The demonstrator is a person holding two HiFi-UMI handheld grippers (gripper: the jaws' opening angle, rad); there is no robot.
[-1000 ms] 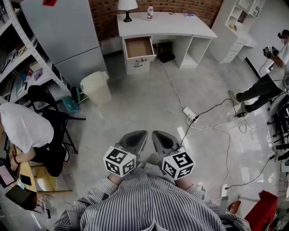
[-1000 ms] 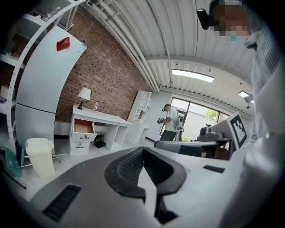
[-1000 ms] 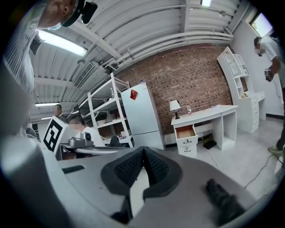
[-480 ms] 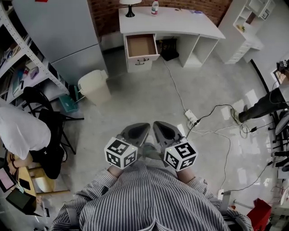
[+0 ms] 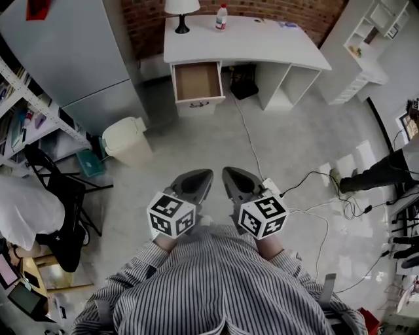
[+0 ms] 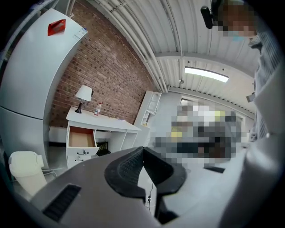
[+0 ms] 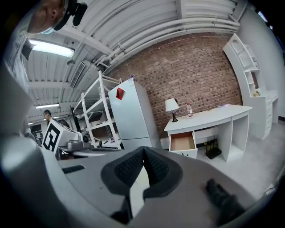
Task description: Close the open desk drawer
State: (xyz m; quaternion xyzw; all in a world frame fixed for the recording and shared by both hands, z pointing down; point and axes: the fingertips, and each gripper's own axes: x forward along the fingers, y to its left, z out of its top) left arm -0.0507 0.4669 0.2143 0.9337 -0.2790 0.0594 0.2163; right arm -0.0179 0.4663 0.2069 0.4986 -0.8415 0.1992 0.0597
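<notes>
While drawer [image 5: 198, 81] hangs open, left gripper [image 5: 207, 175], right gripper [image 5: 227, 174], both closed, empty.

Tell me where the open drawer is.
In the head view the open drawer is at top centre, pulled out from the left end of the white desk, just below the lamp.

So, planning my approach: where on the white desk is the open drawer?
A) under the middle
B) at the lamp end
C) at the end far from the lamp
B: the open drawer juts out of the desk directly below the lamp.
</notes>
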